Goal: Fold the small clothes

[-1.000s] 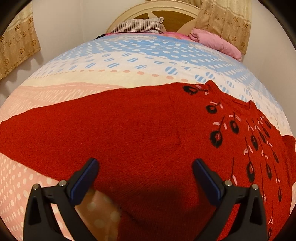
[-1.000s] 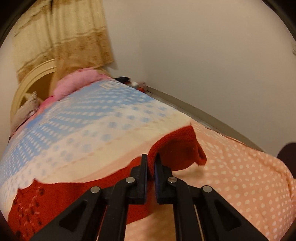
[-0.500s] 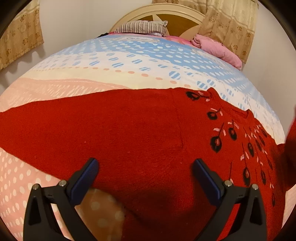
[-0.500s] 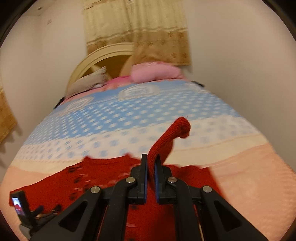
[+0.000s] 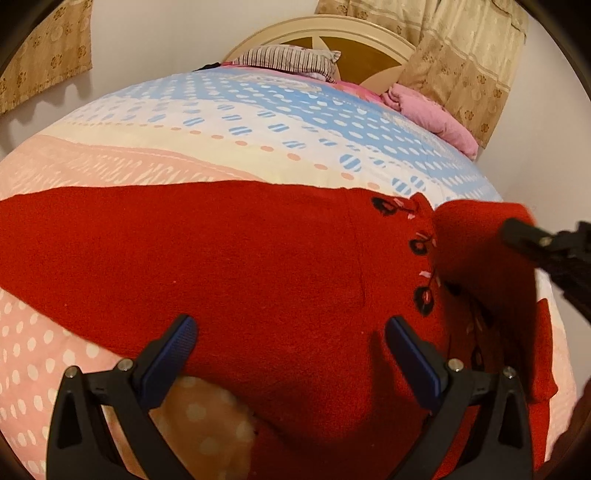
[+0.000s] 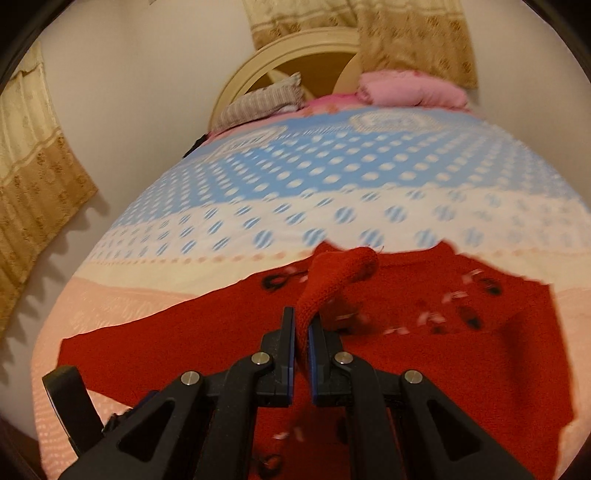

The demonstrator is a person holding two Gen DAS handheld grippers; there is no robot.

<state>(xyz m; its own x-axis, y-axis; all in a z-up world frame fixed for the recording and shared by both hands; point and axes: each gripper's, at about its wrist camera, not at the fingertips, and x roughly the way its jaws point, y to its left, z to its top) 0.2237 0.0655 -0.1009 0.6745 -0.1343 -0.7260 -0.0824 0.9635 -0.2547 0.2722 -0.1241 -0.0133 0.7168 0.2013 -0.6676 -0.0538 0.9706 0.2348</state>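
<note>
A red knitted sweater (image 5: 258, 258) with black and pink embroidery lies spread across the bed, also in the right wrist view as the sweater (image 6: 184, 332). My right gripper (image 6: 303, 328) is shut on its red sleeve (image 6: 332, 273), which hangs lifted above the embroidered front. In the left wrist view that right gripper (image 5: 517, 229) enters from the right edge, the sleeve (image 5: 480, 258) draped over the sweater's body. My left gripper (image 5: 290, 339) hovers open over the sweater's lower part with nothing between its blue pads (image 5: 173, 347).
The bedspread (image 5: 258, 122) is dotted in blue, white and pink bands. A striped pillow (image 5: 288, 61) and a pink blanket (image 5: 432, 110) lie by the round headboard (image 5: 332, 33). Curtains hang on both sides. The left gripper's body (image 6: 70, 398) shows at lower left.
My right gripper has swept the sleeve leftward from the bed's right side over the sweater's body, entering the left wrist view. The left gripper has barely moved.
</note>
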